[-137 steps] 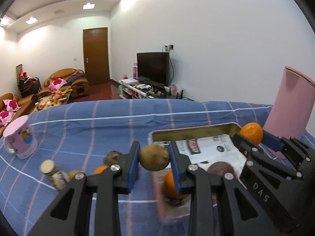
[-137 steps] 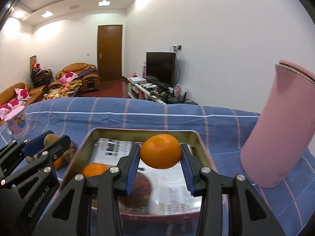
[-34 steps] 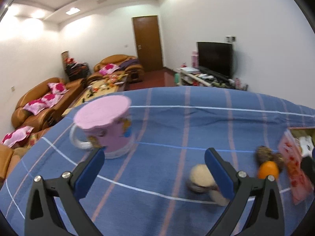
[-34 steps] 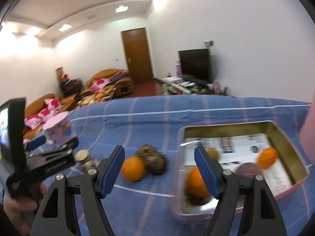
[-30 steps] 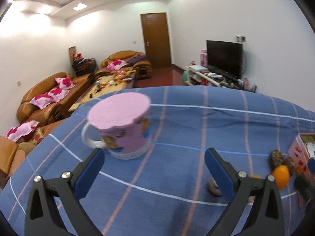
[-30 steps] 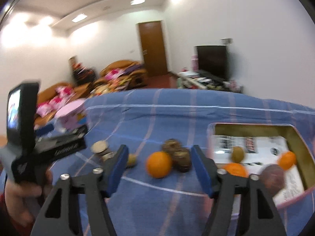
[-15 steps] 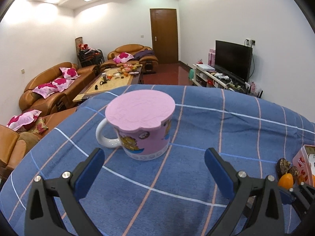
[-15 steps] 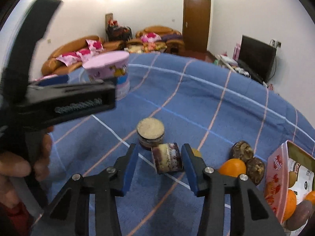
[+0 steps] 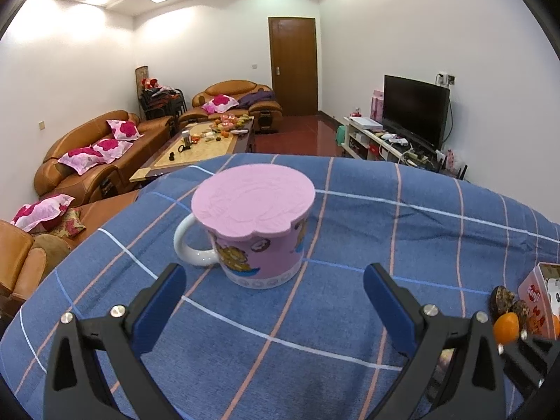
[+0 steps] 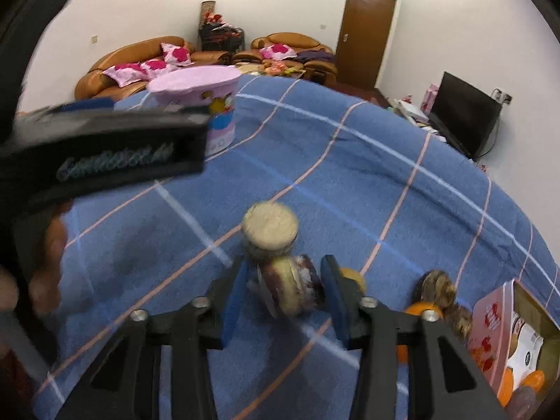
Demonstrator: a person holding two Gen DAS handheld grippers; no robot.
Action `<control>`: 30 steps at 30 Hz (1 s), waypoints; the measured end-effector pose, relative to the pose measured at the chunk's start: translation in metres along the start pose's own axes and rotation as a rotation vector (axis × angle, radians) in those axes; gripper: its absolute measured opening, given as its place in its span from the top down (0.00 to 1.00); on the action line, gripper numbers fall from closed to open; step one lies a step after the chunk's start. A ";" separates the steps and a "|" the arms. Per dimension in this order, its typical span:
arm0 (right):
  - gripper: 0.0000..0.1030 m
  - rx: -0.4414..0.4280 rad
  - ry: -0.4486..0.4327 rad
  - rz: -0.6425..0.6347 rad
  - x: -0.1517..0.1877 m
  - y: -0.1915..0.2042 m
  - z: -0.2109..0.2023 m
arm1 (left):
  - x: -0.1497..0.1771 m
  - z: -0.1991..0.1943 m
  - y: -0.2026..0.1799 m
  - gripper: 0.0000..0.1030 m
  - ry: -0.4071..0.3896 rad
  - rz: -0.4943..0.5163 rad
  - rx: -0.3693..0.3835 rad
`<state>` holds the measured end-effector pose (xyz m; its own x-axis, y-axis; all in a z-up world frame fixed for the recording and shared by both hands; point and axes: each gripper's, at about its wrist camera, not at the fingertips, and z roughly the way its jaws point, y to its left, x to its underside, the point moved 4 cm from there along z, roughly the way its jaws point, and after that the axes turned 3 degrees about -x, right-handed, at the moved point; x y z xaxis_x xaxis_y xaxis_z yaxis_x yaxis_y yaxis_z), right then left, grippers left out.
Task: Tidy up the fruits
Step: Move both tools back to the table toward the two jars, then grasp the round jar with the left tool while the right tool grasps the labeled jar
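My left gripper [image 9: 273, 301] is open and empty, its jaws wide apart just in front of a pink lidded mug [image 9: 252, 231] on the blue checked cloth. My right gripper [image 10: 287, 290] has its jaws close around a small jar lying on its side [image 10: 292, 290]. A second jar with a cork lid [image 10: 269, 232] stands upright just behind it. An orange [image 10: 418, 309] and two dark brown fruits [image 10: 437, 288] lie to the right, next to a pink tin tray [image 10: 490, 329] holding more fruit. The orange [image 9: 505, 327] and tray [image 9: 533, 295] show at the right edge of the left wrist view.
The blue checked cloth [image 9: 350, 245] covers the table. The left gripper's body and the hand holding it [image 10: 52, 245] fill the left side of the right wrist view. The mug [image 10: 206, 105] stands at the far left of the table.
Both grippers let go of their fruits over the tray and swung left. The left one closed in on the mug. The right one dropped to the lying jar and its jaws narrowed around it.
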<state>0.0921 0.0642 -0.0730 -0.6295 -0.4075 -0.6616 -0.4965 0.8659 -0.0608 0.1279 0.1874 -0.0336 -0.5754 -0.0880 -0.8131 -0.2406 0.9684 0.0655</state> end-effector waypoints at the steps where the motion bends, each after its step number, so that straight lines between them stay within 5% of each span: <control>1: 0.69 -0.016 -0.005 0.013 0.003 -0.001 -0.004 | 0.001 0.000 -0.001 0.00 -0.001 0.004 0.006; 6: 0.69 -0.041 -0.177 0.147 0.009 -0.019 -0.043 | 0.004 -0.002 -0.014 0.00 -0.001 0.036 0.067; 13: 0.69 0.196 -0.293 0.216 0.034 -0.053 -0.089 | 0.018 0.002 -0.064 0.08 0.087 0.118 0.300; 20: 0.69 0.202 -0.353 0.300 0.048 -0.079 -0.118 | 0.037 0.010 -0.114 0.22 0.139 0.324 0.274; 24: 0.69 0.184 -0.359 0.327 0.049 -0.085 -0.121 | 0.043 0.028 -0.108 0.34 0.249 0.295 0.289; 26: 0.69 0.182 -0.353 0.323 0.048 -0.085 -0.118 | 0.041 0.029 -0.101 0.43 0.262 0.248 0.318; 28: 0.69 0.176 -0.351 0.328 0.048 -0.086 -0.117 | 0.040 0.027 -0.097 0.62 0.255 0.223 0.318; 30: 0.69 0.180 -0.355 0.339 0.048 -0.090 -0.118 | 0.038 0.023 -0.093 0.65 0.246 0.205 0.318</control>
<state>0.0362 -0.0672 -0.0114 -0.4802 0.0009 -0.8772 -0.1696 0.9810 0.0938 0.1463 0.0992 -0.0842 -0.7639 0.0979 -0.6379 0.1280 0.9918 -0.0010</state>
